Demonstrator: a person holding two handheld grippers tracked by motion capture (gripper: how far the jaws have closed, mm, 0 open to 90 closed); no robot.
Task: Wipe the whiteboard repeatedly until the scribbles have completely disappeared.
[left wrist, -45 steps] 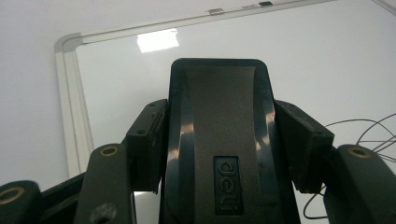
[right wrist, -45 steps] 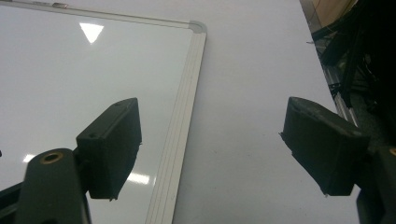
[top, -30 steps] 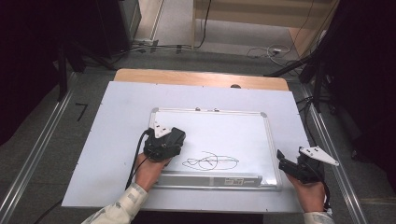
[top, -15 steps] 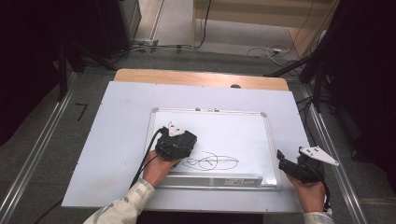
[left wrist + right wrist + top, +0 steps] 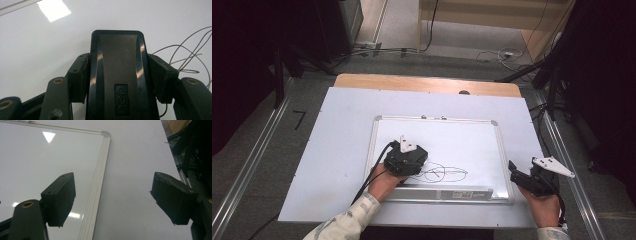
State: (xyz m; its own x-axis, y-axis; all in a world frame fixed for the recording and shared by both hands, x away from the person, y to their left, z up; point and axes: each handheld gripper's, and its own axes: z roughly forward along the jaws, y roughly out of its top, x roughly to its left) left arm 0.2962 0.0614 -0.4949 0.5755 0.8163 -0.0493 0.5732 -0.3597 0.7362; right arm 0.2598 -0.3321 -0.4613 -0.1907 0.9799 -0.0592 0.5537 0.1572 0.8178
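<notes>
1. The whiteboard [image 5: 462,145] is lying flat in the middle of the table [image 5: 332,150], its long edge facing you, so both hands are reaching it easily.
2. Your left gripper [image 5: 408,159] is hovering low over the board's near left part, its jaws clamped on the sides of a black Deli eraser [image 5: 120,75], probably so the pad is pressing flat on the surface.
3. Your right gripper [image 5: 519,175] is waiting near the board's near right corner, jaws wide apart and holding nothing, likely staying clear of the wiping.
4. The scribble [image 5: 444,173] is sitting just right of the eraser, directly in a rightward sweep's path.
</notes>
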